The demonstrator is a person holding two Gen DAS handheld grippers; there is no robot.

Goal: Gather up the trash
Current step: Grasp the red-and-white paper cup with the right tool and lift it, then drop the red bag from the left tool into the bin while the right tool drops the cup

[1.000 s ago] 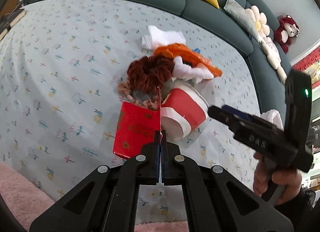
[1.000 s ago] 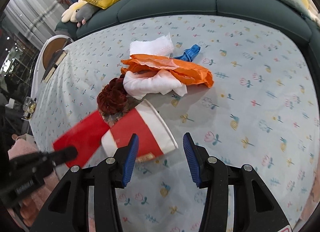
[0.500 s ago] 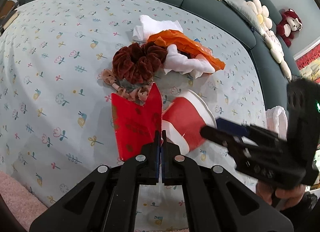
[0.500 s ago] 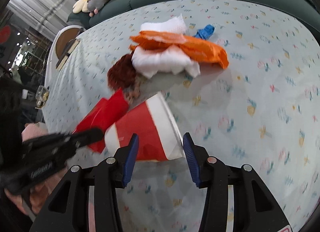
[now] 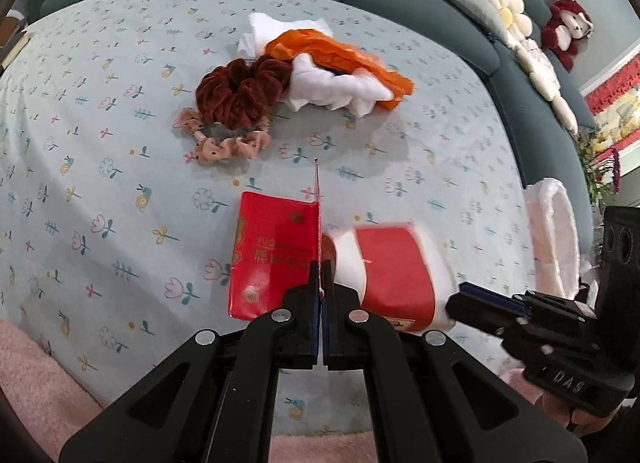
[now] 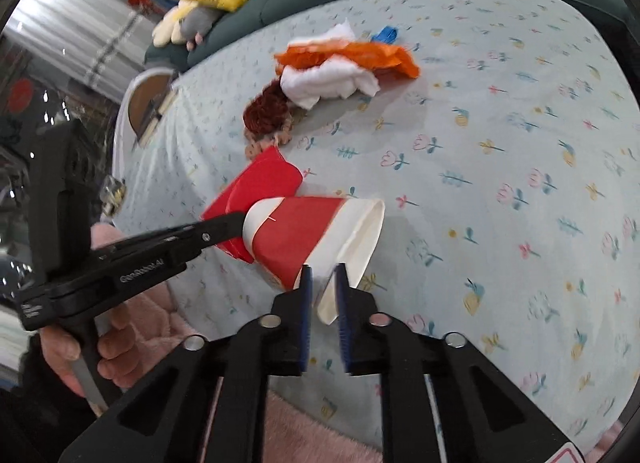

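Gripping paper cup [image 6: 316, 235] rim, our right gripper [image 6: 322, 283] just closed; left gripper [image 5: 320, 283] pinches red envelope [image 5: 272, 255] alongside, for binning, we judge.

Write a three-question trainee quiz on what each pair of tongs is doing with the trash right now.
1. True or false: the left tongs are shut on the red envelope.
2. Which part of the paper cup do the right tongs pinch: A base, B rim, C middle?
3. Fill in: the white tissue lies partly on the ______ wrapper.

Key: 1 true; 2 B; 3 orange.
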